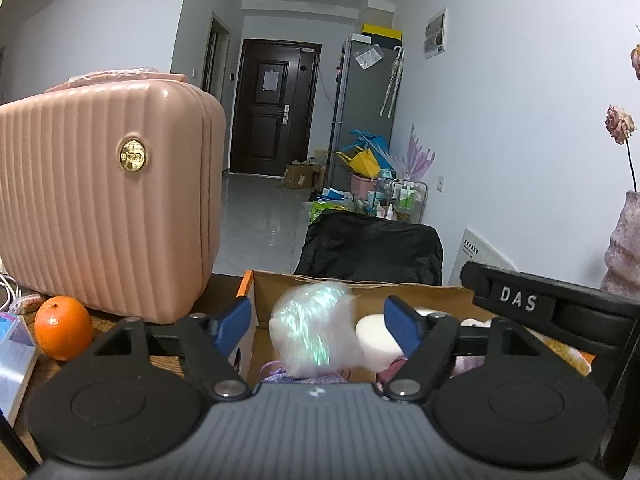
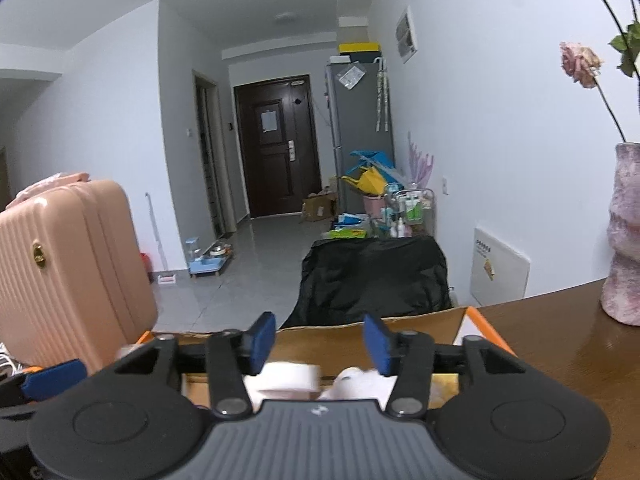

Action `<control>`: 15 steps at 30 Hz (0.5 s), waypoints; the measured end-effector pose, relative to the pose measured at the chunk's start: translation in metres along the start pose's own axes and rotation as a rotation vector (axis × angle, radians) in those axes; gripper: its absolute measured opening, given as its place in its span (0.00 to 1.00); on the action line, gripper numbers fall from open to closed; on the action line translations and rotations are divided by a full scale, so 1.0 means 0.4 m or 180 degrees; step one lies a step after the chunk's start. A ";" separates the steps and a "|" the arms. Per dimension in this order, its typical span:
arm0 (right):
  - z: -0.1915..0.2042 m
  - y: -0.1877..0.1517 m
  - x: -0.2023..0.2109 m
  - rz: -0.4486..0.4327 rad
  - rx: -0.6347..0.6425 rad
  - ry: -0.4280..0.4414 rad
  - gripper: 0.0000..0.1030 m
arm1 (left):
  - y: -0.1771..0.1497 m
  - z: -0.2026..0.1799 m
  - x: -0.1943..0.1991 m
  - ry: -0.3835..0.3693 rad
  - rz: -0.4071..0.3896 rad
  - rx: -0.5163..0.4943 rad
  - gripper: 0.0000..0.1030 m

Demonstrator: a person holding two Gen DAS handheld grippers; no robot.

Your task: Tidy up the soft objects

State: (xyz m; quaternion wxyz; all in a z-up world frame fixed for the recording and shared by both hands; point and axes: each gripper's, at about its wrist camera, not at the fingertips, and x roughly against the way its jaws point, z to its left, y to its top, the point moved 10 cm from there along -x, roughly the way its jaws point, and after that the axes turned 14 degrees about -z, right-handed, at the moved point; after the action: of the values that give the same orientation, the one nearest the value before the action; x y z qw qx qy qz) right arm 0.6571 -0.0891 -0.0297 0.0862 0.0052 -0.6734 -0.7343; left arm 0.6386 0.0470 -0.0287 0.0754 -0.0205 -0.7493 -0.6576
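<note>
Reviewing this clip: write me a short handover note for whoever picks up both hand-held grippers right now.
Left hand-held gripper: open over the brown cardboard box, nothing clamped; the iridescent white fluffy toy lies between and below its blue pads, not pressed.
Right hand-held gripper: open and empty above the same box.
In the box: the fluffy toy, a white round soft item and other pale soft pieces, partly hidden.
On the table: pink ribbed hard case and an orange fruit to the left, pink textured vase to the right.
Done: several soft things are in the box.
Left: I cannot tell whether more remain; check the table beyond these views.
</note>
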 end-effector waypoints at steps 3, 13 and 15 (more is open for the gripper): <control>-0.010 0.000 -0.001 -0.0006 0.0021 -0.0058 0.68 | -0.002 0.002 0.001 0.0061 -0.0008 -0.0040 0.86; -0.027 -0.001 0.003 -0.0020 -0.0051 -0.0091 1.00 | 0.007 0.020 0.008 0.0285 -0.0074 -0.0108 1.00; -0.027 -0.001 0.004 -0.0030 -0.0054 -0.0087 1.00 | 0.005 0.025 0.004 0.0298 -0.0066 -0.0101 1.00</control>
State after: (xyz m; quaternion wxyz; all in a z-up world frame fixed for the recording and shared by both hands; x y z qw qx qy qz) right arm 0.6568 -0.0999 -0.0308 0.0736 -0.0023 -0.6682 -0.7403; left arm 0.6363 0.0568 -0.0276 0.1033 0.0170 -0.7346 -0.6704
